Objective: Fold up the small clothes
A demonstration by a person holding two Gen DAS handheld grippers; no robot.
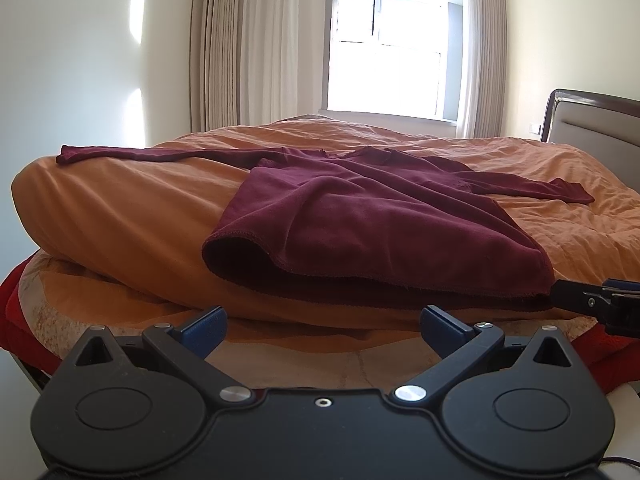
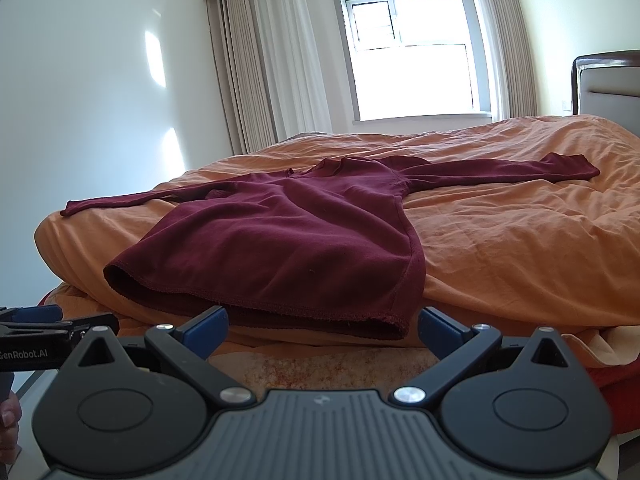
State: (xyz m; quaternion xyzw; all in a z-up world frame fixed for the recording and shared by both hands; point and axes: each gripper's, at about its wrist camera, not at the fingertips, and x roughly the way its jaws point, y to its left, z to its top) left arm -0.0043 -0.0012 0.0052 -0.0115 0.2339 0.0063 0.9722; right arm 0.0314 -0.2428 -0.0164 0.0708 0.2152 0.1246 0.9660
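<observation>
White "GenRobot.AI" lettering showed on my left claw (image 2: pixel 60 326). Both claws spread; right claw (image 2: pixel 322 330) just short of maroon shirt (image 2: pixel 280 248) hem at duvet (image 2: pixel 520 232) edge.

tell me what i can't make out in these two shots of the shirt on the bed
- Underside of the maroon shirt: both views, hidden by its own top layer.
- Inside of the hem opening: left wrist view, in deep shadow.
- Right gripper in the left wrist view: cut off by the right edge, tip against the shirt's corner.
- Left gripper in the right wrist view: cut off by the left edge.
- Outside the window: blown out by glare.
</observation>
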